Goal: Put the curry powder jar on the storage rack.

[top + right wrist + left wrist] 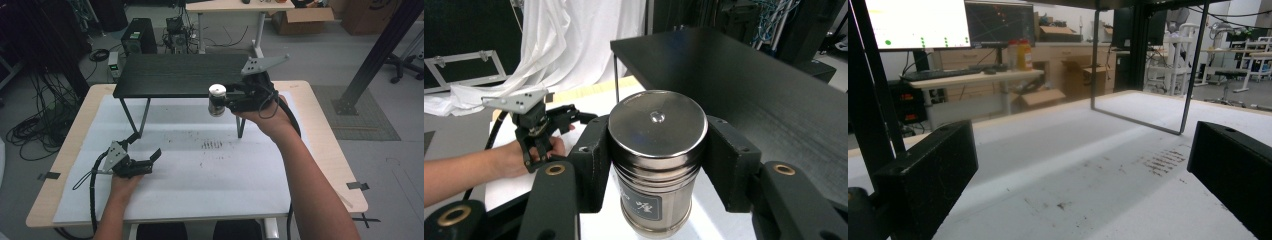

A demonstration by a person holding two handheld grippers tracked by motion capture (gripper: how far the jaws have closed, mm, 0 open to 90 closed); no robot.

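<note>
On the left I see my left hand-held gripper (145, 160) low over the white sheet (200, 175) that covers the desk (320, 130), its jaws spread wide apart with nothing between them. In the left gripper view the two black jaws frame bare sheet with a patch of dark smudges (1163, 162), and a thin shelf leg (1190, 75) stands beyond.

Toward the middle, a black shelf (185, 75) stands on thin legs at the far side of the sheet.

On the right, my right hand-held gripper (227, 102) is clamped on a steel canister (217, 100), both jaws pressing its sides just under the flat lid. I hold the canister upright in the air, off the sheet, just beside the shelf's near edge, with its lid about level with the shelf top.
</note>
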